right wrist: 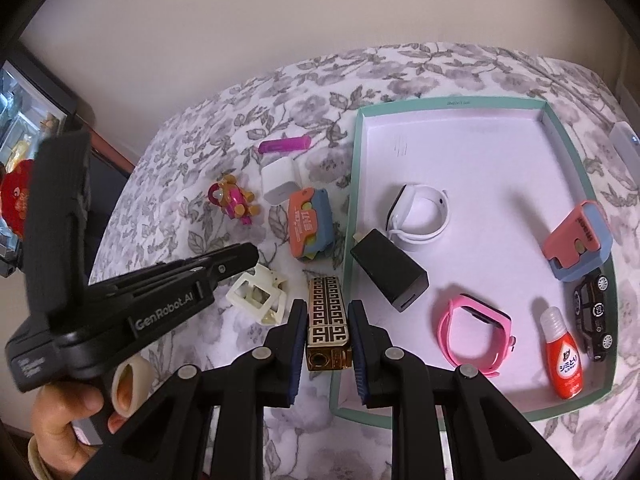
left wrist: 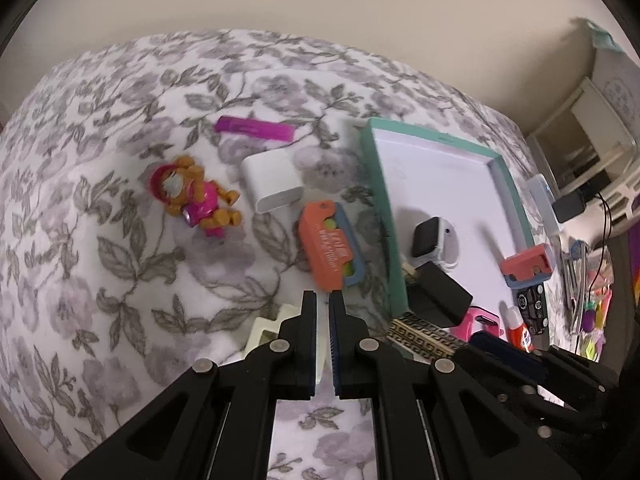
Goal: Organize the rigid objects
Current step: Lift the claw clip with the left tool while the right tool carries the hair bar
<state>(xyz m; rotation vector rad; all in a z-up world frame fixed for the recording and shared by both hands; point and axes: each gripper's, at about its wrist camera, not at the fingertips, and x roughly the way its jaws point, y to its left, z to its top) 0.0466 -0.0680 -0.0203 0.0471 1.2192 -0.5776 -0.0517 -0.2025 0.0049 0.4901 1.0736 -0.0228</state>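
Going from the left, the left gripper point(left wrist: 322, 300) was pinched tight with nothing in it, over the flowery bedspread point(left wrist: 100, 248). The right gripper point(right wrist: 326, 312) squeezed a gold patterned box point(right wrist: 329, 320), held just beside the teal tray's point(right wrist: 576, 152) left rim.

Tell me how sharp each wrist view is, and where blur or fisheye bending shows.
Left wrist view: soft overall, the orange and blue case smeared, the bedspread bulging into a dome, dark lens corners. Right wrist view: crisper on the gold patterned lighter between the right gripper's pads, but the left gripper is blurred and the teal tray edges bow.
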